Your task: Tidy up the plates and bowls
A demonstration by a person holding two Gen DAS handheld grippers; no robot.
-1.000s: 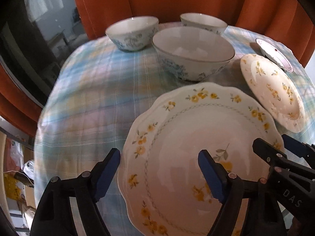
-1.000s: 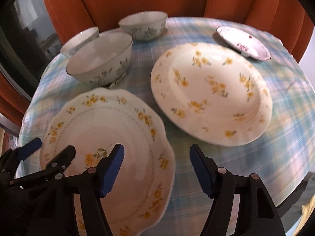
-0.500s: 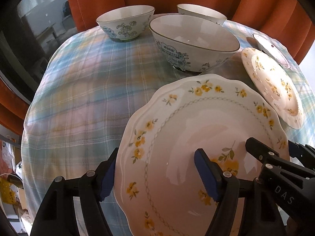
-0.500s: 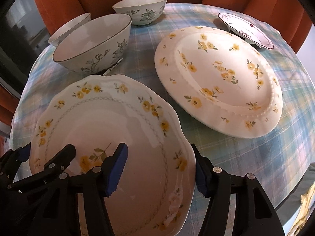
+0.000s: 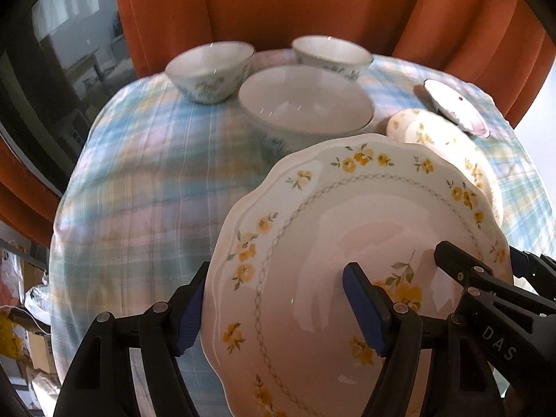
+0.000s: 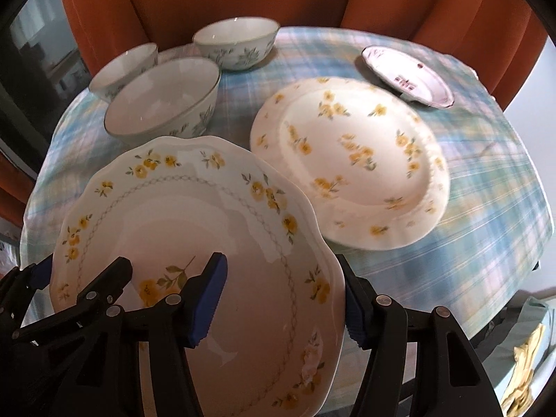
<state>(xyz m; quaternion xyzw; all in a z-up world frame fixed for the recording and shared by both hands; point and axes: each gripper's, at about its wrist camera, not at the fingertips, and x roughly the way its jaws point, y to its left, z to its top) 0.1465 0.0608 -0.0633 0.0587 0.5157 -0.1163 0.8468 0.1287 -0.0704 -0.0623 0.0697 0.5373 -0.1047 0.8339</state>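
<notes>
A scalloped plate with yellow flowers [image 5: 347,243] is held above the checked tablecloth between both grippers. My left gripper [image 5: 278,312] straddles its left rim, one pad under and one on top. My right gripper [image 6: 281,299] straddles its right rim [image 6: 243,236] the same way. A second yellow-flowered plate [image 6: 351,160] lies on the table to the right. A large bowl [image 6: 163,100] and two small bowls [image 6: 236,41] [image 6: 121,66] stand behind. A small pink-patterned plate [image 6: 406,76] lies at the far right.
The round table has a blue checked cloth [image 5: 146,173] and drops off on all sides. Orange curtains [image 5: 312,0] hang close behind. Boxes and clutter [image 5: 21,330] lie on the floor at the left.
Both grippers have closed onto the scalloped plate's rims and lifted it off the table; the bowls and other plates now sit lower and farther in view.
</notes>
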